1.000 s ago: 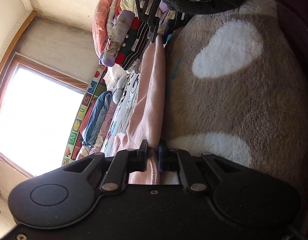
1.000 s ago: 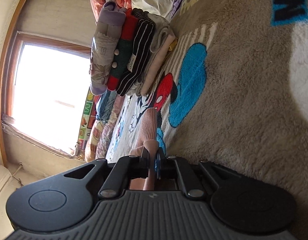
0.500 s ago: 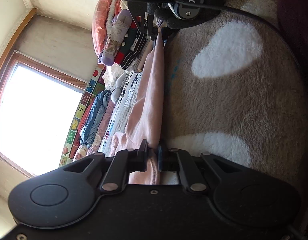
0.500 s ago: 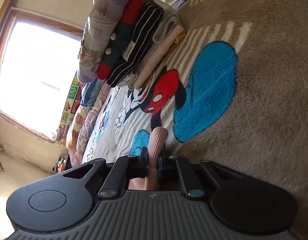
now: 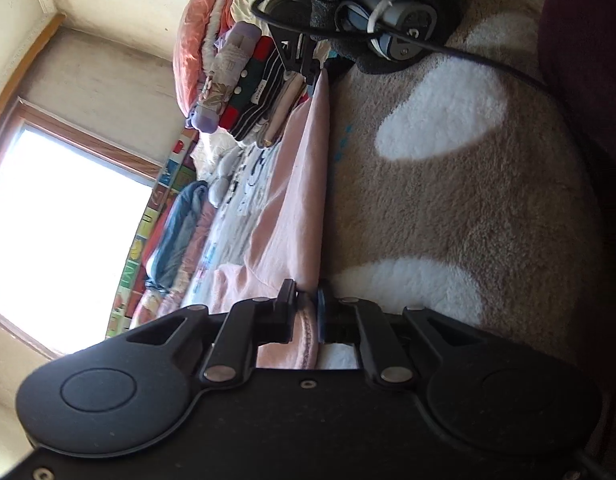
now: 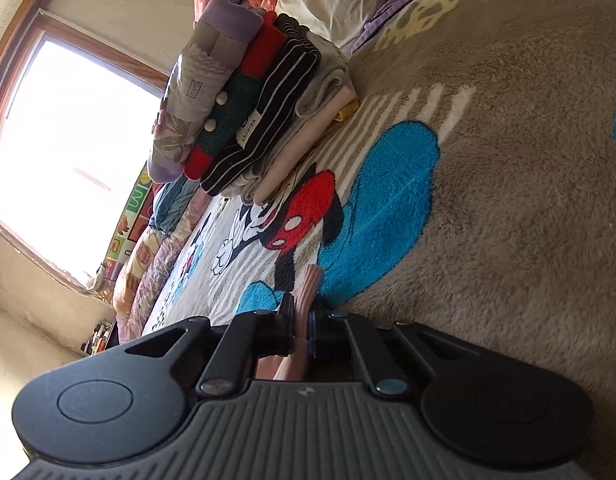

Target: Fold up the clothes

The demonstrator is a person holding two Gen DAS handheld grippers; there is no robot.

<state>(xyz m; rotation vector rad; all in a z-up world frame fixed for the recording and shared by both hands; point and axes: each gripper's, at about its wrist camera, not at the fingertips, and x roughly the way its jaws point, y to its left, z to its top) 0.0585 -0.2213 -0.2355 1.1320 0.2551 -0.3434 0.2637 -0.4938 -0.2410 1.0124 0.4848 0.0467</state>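
A pale pink garment (image 5: 295, 200) is stretched in a long band over the fleece blanket between my two grippers. My left gripper (image 5: 306, 300) is shut on its near ribbed edge. My right gripper (image 5: 310, 76) shows at the far end in the left wrist view, pinching the other end. In the right wrist view my right gripper (image 6: 303, 310) is shut on a ribbed pink edge (image 6: 308, 284); the rest of the garment is hidden behind it.
A stack of folded clothes (image 6: 243, 120) stands on the cartoon-print blanket (image 6: 488, 200) ahead of the right gripper, also in the left wrist view (image 5: 247, 92). Rolled quilts (image 5: 199, 40) and crumpled bedding (image 5: 175, 236) lie along the window wall.
The right gripper has moved toward the folded stack, lifting its end of the pink garment. The left gripper holds its end still.
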